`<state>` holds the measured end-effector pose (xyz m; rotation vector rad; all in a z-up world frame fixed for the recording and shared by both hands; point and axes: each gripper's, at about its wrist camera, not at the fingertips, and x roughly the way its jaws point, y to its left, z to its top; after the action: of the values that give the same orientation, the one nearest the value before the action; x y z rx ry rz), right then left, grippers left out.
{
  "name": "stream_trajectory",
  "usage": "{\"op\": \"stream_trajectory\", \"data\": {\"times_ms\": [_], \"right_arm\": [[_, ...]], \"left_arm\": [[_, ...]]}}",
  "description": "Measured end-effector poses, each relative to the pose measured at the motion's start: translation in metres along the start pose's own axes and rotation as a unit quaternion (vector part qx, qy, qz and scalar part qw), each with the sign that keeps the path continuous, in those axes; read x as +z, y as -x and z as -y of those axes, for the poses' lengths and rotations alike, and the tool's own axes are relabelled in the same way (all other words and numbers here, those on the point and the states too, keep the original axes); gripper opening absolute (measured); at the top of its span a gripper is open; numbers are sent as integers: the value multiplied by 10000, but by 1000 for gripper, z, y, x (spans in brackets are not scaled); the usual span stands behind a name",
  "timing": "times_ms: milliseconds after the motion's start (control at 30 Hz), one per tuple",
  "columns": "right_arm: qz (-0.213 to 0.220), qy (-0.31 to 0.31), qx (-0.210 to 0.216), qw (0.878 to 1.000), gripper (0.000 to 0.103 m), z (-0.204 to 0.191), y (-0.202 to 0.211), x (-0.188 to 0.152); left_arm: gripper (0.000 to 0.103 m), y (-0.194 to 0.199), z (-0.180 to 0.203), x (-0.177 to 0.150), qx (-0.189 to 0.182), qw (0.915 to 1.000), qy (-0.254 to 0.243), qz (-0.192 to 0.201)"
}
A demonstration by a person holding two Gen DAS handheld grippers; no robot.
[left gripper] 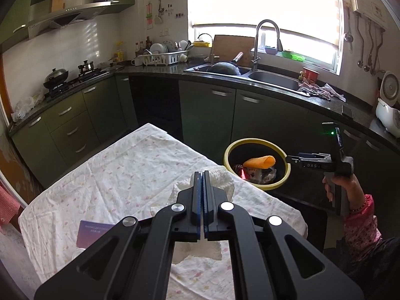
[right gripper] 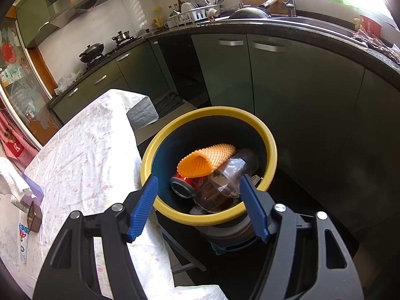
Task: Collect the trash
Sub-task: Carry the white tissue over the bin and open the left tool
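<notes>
A yellow-rimmed dark trash bin (right gripper: 271,147) (left gripper: 255,187) stands on the floor beside the cloth-covered table (left gripper: 112,170). Inside lie an orange foam fruit net (right gripper: 207,160) (left gripper: 260,162), a red can (right gripper: 185,185) and a clear plastic bottle (right gripper: 232,175). My right gripper (right gripper: 200,192) is open and empty, just above the bin's near rim; it shows at the bin's right edge in the left wrist view (left gripper: 290,161). My left gripper (left gripper: 202,175) is shut on a crumpled white paper towel (left gripper: 222,180), held above the table near the bin.
A purple card (left gripper: 92,235) lies on the table by my left gripper. A brown tray (right gripper: 33,217), a small packet (right gripper: 23,240) and white paper (right gripper: 12,182) lie at the table's left. Green cabinets (right gripper: 300,87), a sink (left gripper: 272,80) and a stove (left gripper: 65,82) line the walls.
</notes>
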<state>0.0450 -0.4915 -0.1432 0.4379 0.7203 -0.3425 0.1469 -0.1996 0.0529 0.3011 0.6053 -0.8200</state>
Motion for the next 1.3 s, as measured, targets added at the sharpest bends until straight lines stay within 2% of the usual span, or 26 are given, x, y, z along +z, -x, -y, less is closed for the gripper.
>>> {"op": "stream_trajectory", "data": {"times_ms": [267,600,800,900,933,967,1033,1133,1233,1300], "right_arm": [[133,-275,-65,9995,64,31,11,-3],[154,-638,-36,9978,64,70,7,-4],[85,-791,-24,9968,64,82,0,-7],[78,-834,-12,9965,67,82,1,-8],[92,-840,-10,9964,67,82,1,-8],[103,-840,-10,9964,68,82,2,-8],[107,-835,-27,9964,69,80,4,-10],[62,-797,-79,9968,69,79,3,-11],[6,-762,-76,9971,69,77,0,-12],[-60,-709,-88,9974,69,72,-3,-13]], "left_arm": [[2,-70,53,45,-509,9982,-317,-61],[2,-194,111,94,-964,9935,-365,-479],[2,-277,143,97,-963,9916,-207,-832],[5,-312,151,92,-814,9907,-93,-1085],[13,-319,152,90,-743,9908,-58,-1130],[28,-322,152,89,-710,9908,-17,-1151],[49,-315,149,87,-647,9919,74,-1086],[57,-287,138,79,-640,9936,51,-928],[76,-245,120,68,-584,9958,101,-700],[83,-211,106,57,-543,9970,93,-550]]}}
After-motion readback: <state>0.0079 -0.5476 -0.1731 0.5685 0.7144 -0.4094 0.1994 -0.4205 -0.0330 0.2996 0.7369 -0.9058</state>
